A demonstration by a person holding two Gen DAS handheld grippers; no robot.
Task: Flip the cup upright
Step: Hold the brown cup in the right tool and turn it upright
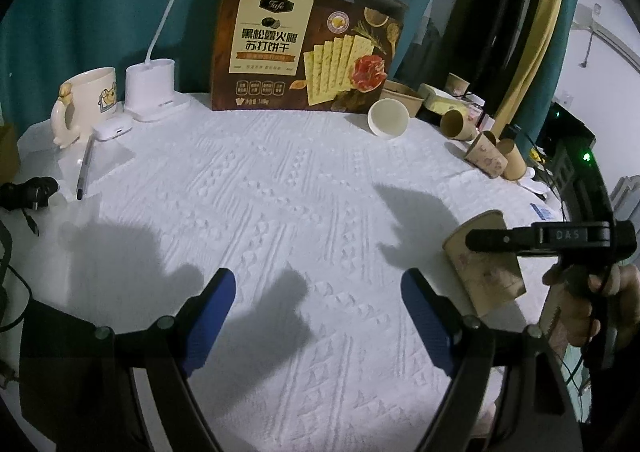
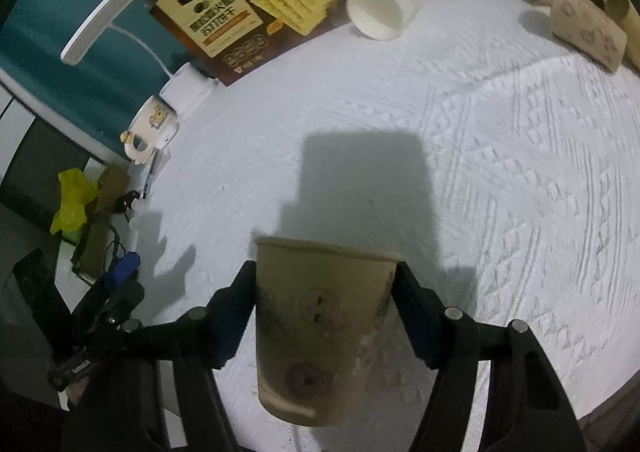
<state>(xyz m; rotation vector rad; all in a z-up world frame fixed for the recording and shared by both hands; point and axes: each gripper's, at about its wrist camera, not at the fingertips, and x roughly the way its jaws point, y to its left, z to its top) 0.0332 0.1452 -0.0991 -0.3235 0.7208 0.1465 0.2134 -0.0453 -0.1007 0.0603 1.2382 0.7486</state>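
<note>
A brown paper cup (image 2: 320, 328) with a doughnut print sits between the fingers of my right gripper (image 2: 326, 272), which is shut on its sides and holds it above the white cloth; its rim points away from the camera. In the left wrist view the same cup (image 1: 484, 272) shows at the right, tilted, held by the right gripper (image 1: 476, 240). My left gripper (image 1: 318, 284) is open and empty over the white textured tablecloth (image 1: 280, 180).
A cracker box (image 1: 304, 48) stands at the back. A white cup (image 1: 388, 118) lies on its side next to it. Several brown paper cups (image 1: 486, 156) lie at the back right. A cream mug (image 1: 86, 100), a white lamp base (image 1: 150, 88), a pen (image 1: 85, 168) and cables are at the left.
</note>
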